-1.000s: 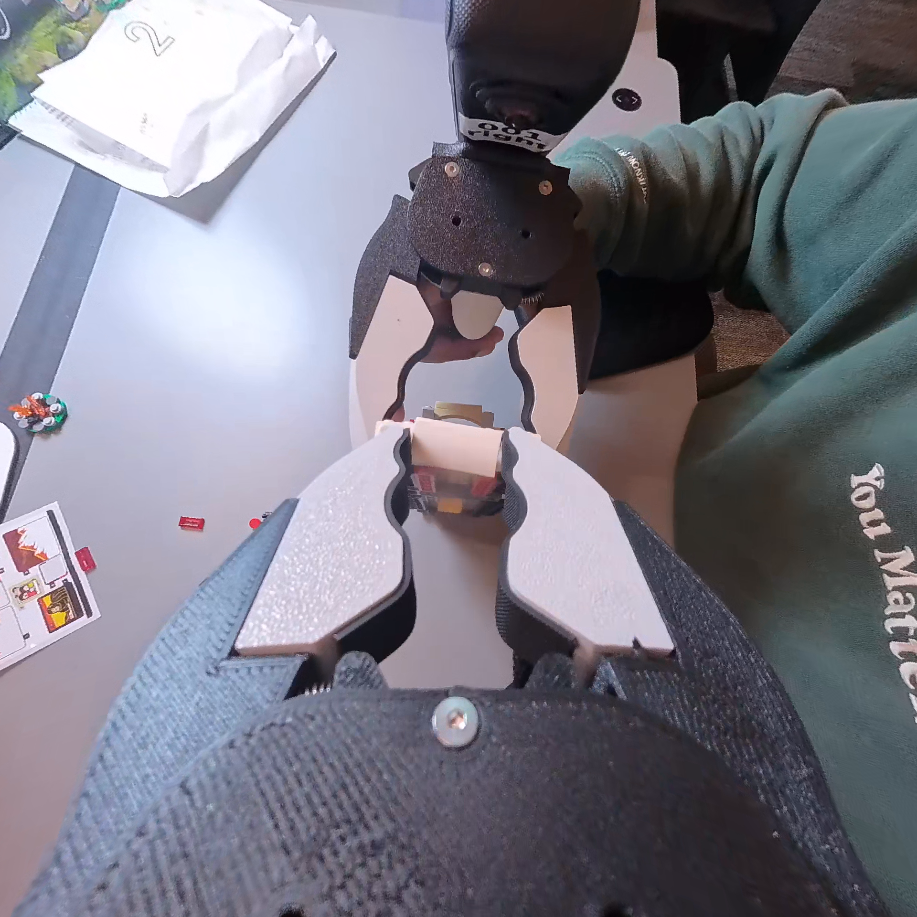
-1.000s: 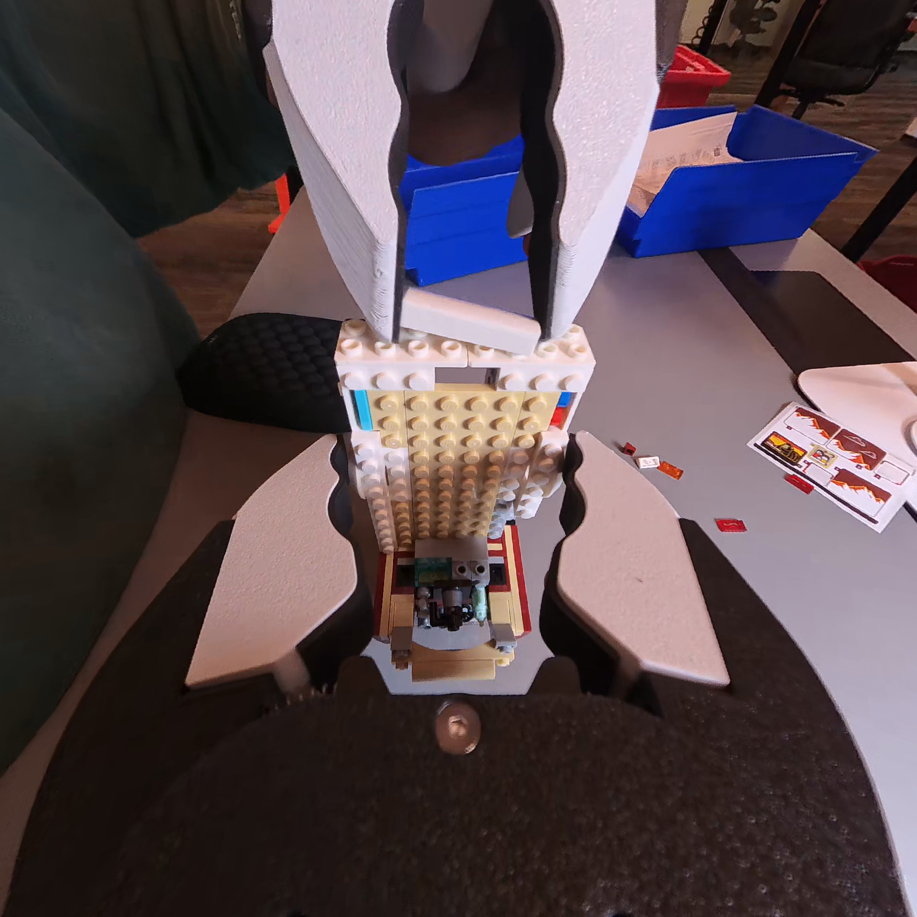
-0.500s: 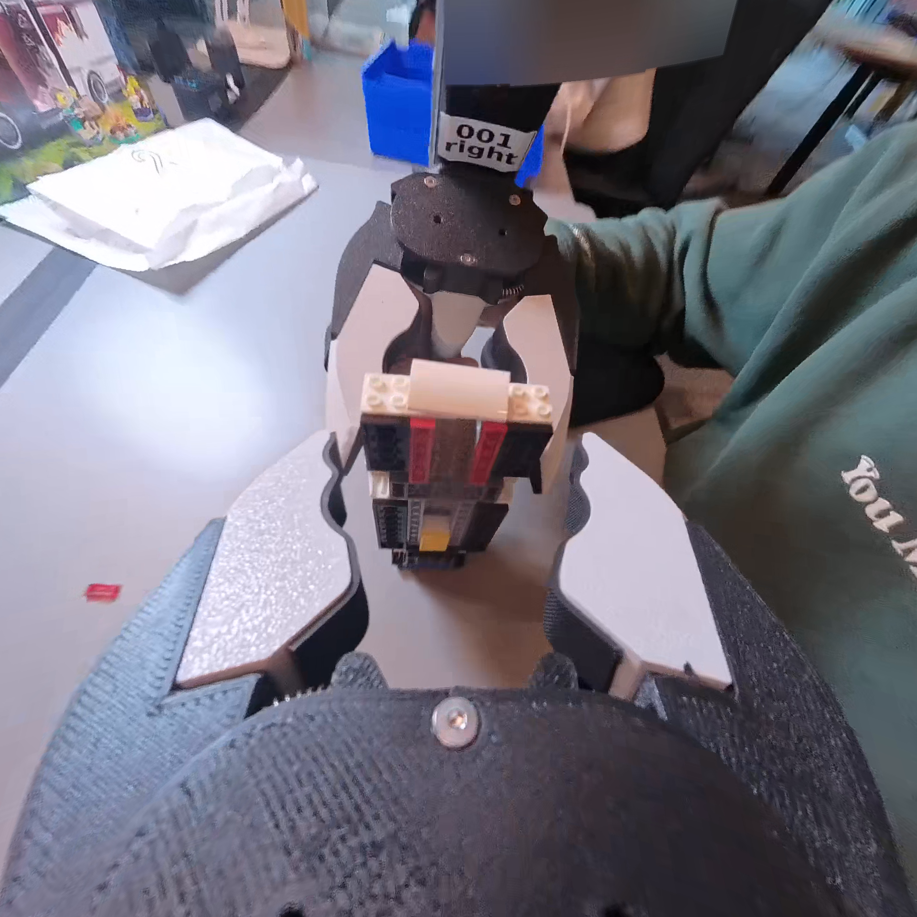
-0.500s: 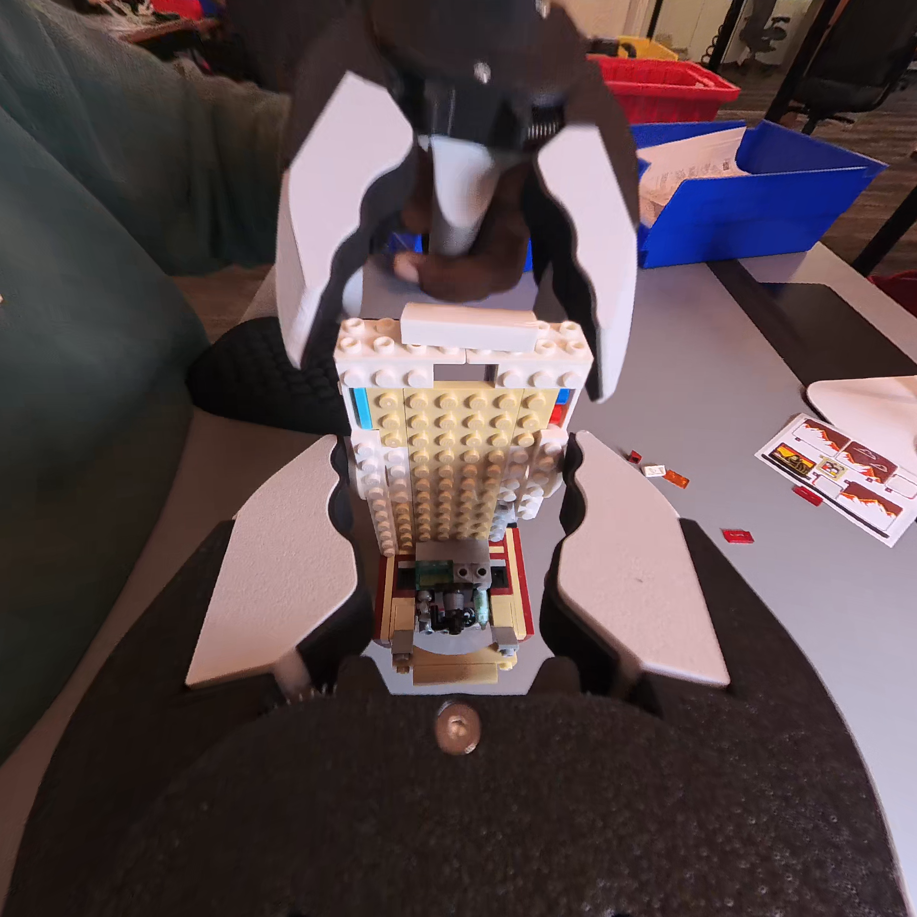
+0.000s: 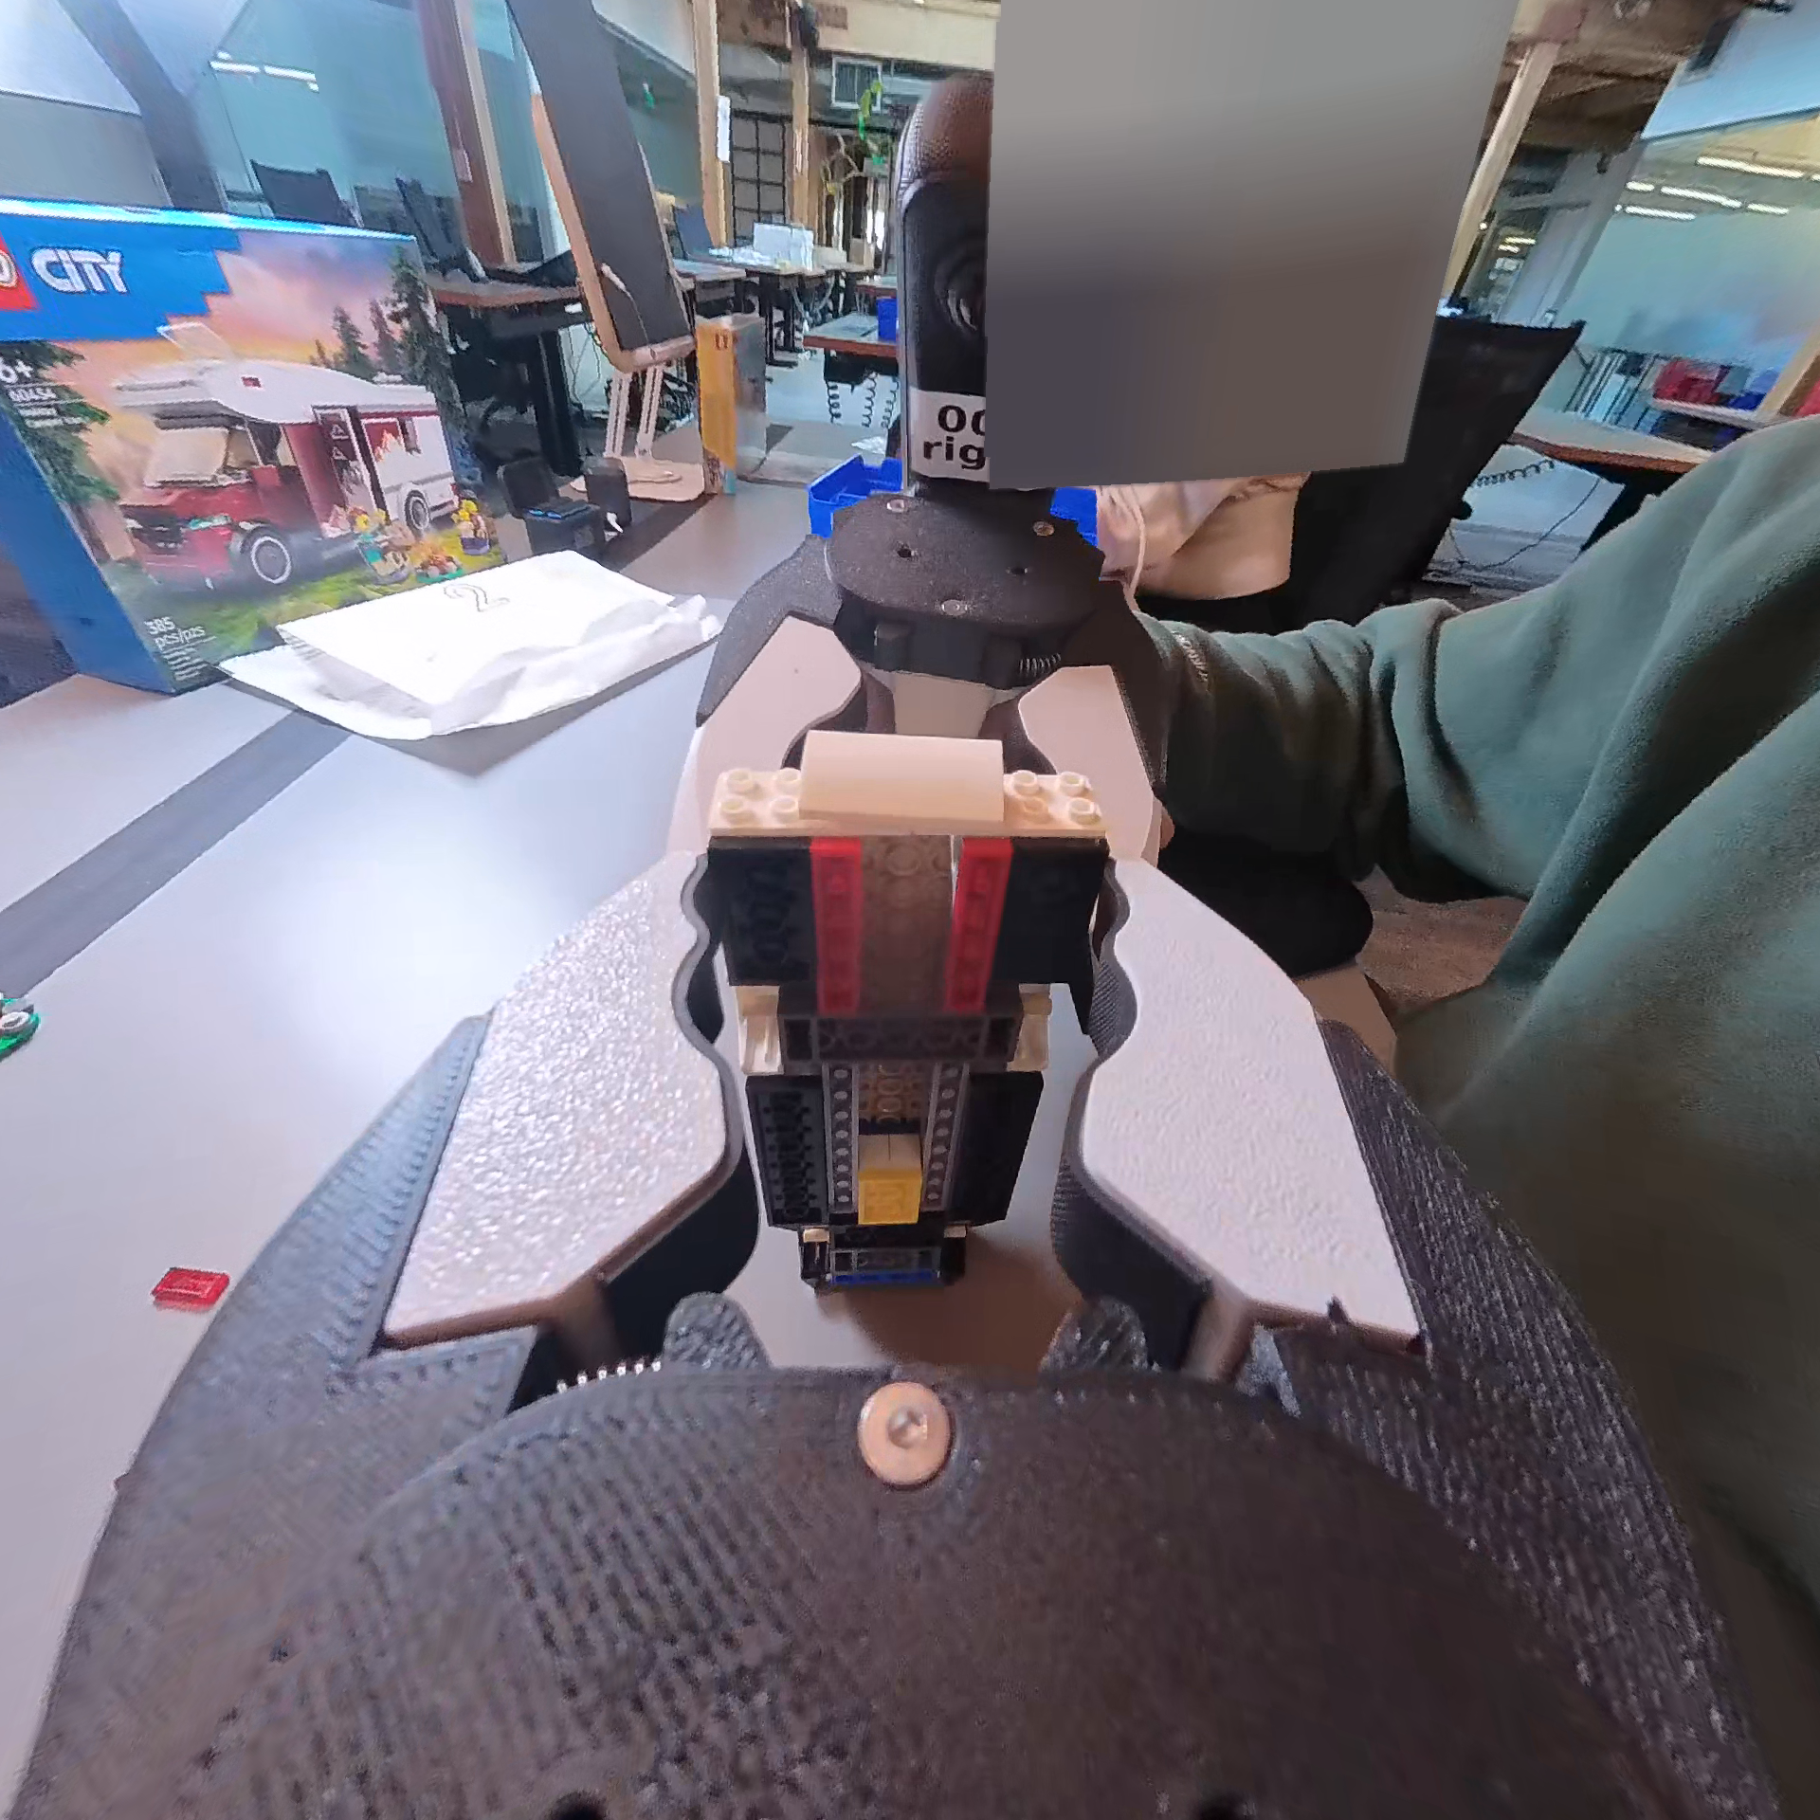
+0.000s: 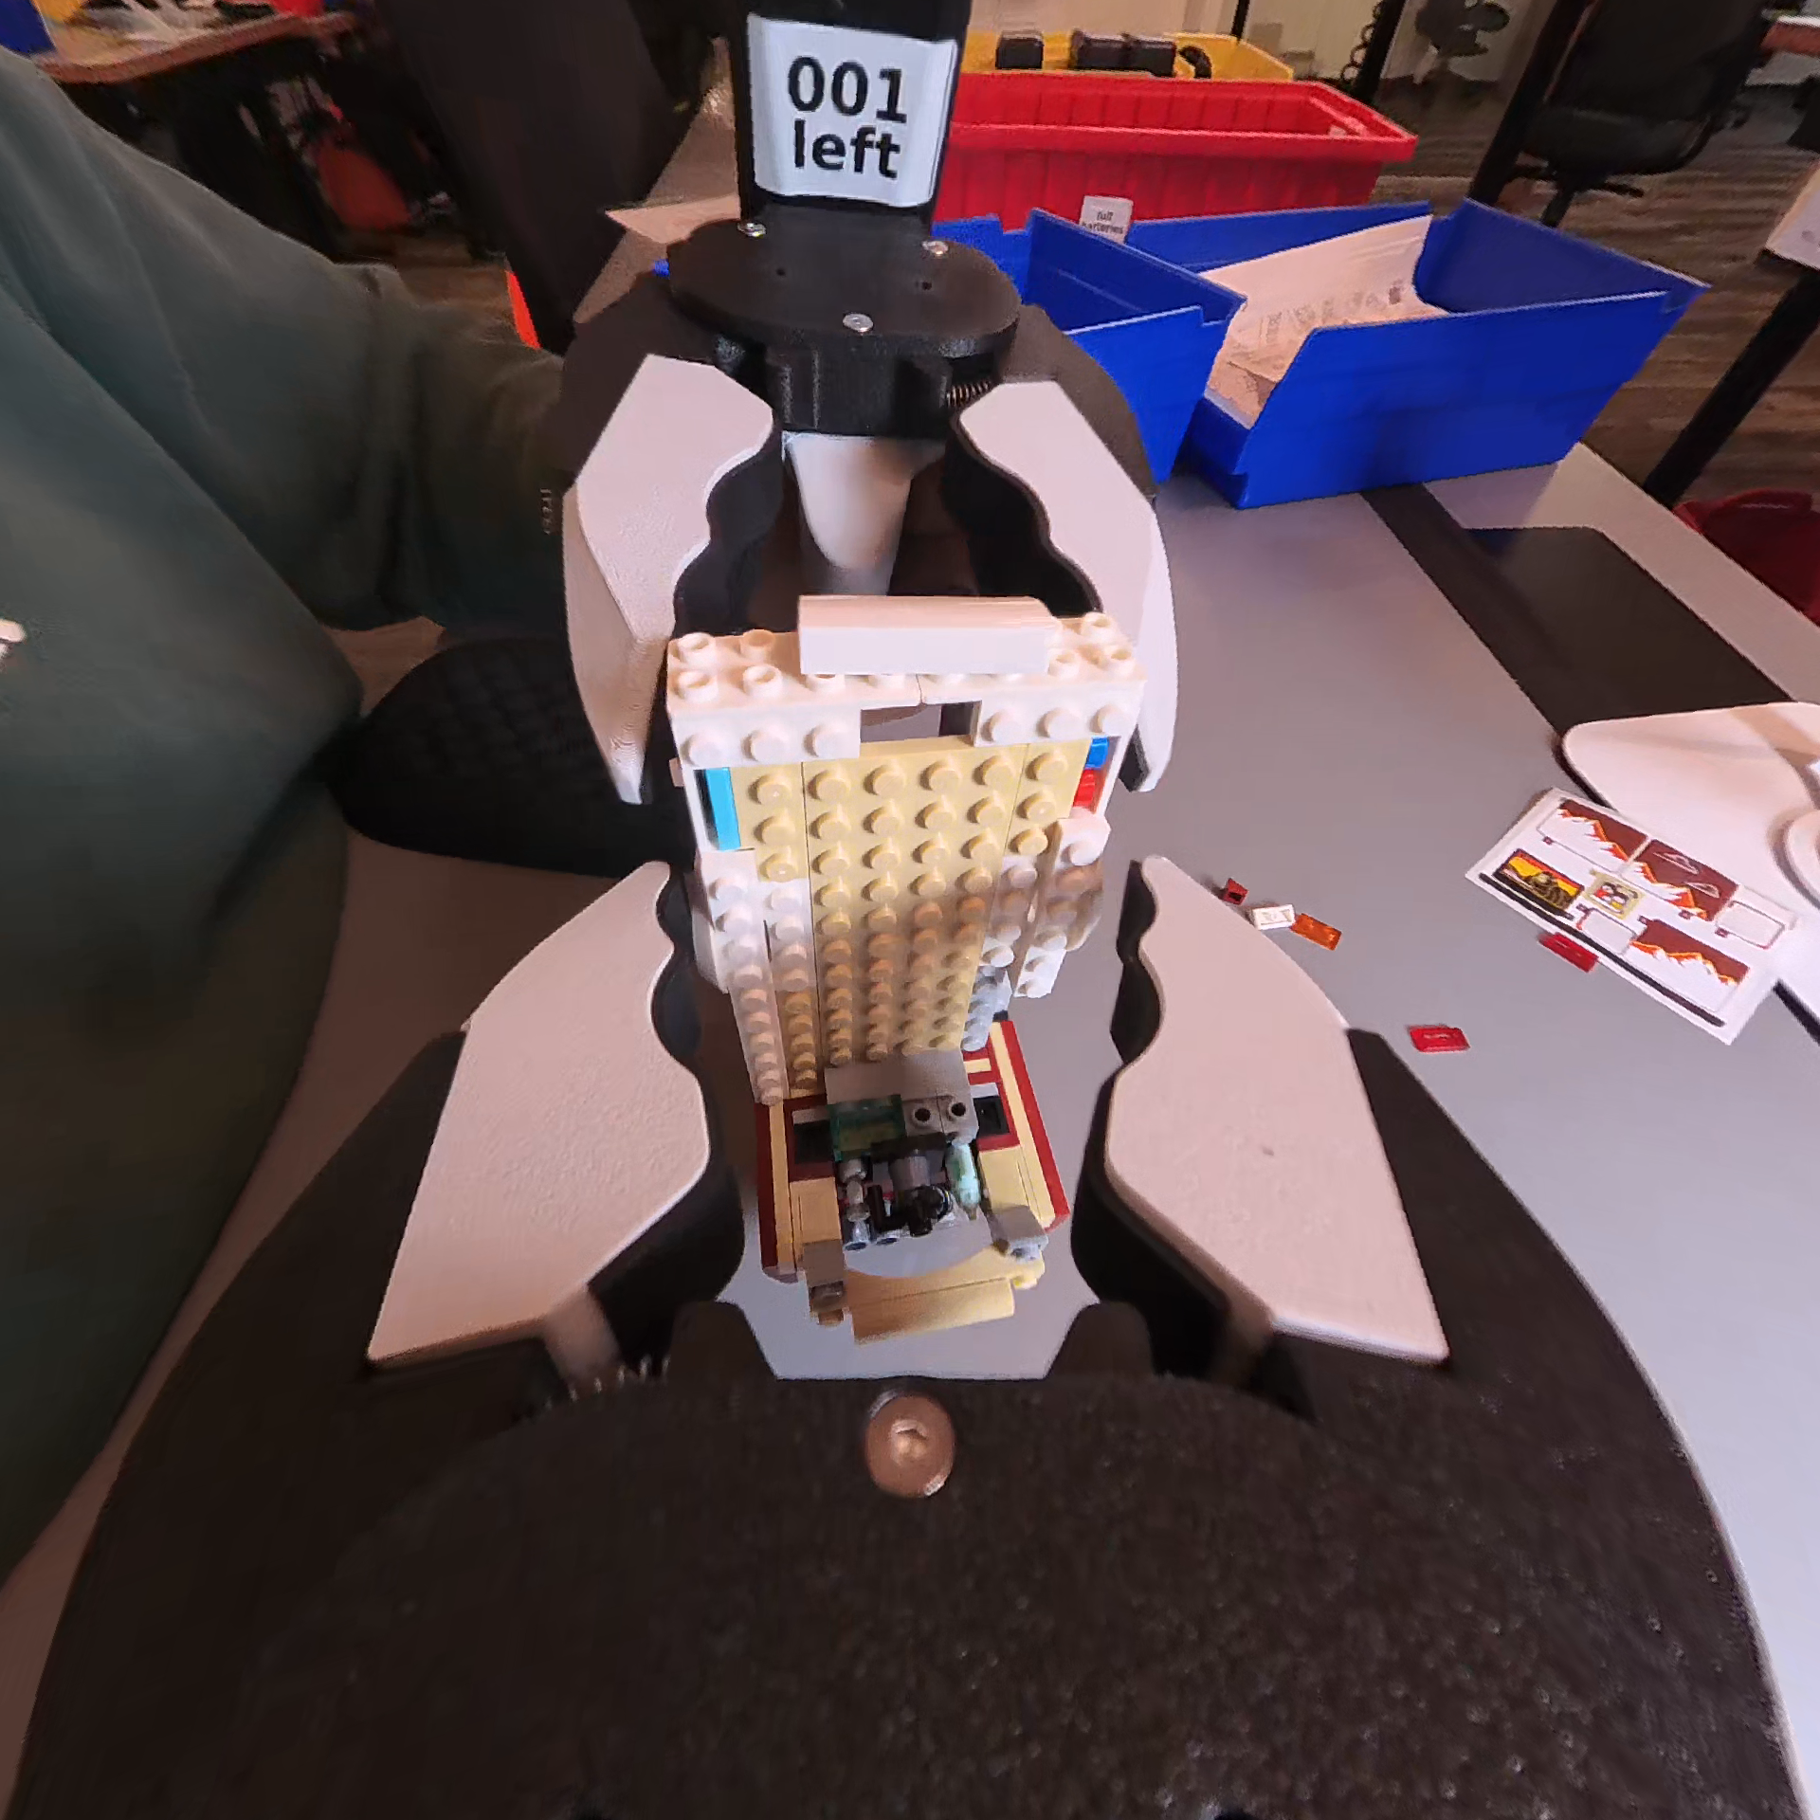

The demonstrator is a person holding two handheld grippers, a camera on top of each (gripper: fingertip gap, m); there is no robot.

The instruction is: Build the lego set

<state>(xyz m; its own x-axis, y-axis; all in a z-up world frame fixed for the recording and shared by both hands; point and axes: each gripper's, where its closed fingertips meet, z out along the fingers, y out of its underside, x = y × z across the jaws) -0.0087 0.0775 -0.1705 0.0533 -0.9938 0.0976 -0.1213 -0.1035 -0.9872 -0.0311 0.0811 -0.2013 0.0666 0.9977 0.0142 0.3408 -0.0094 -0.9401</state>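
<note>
Between both claws, lego build (image 6: pixel 891 886): right claw (image 6: pixel 901 891) clamped, left claw (image 5: pixel 901 891) w/ visible side gaps.

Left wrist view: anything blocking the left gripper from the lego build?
Nothing visible. The upright black, red and white brick-built lego model sits directly between the fingers of the left gripper; the right gripper flanks its far side.

A grey table (image 5: pixel 246 945) crossed by a dark stripe is seen, with desks and chairs blurred behind it. Two blue bins (image 6: pixel 1428 335) are set at its far edge, papers lying in one, and a red bin (image 6: pixel 1162 138) is placed behind them. A green sleeve (image 5: pixel 1536 748) is seen at the side.
</note>
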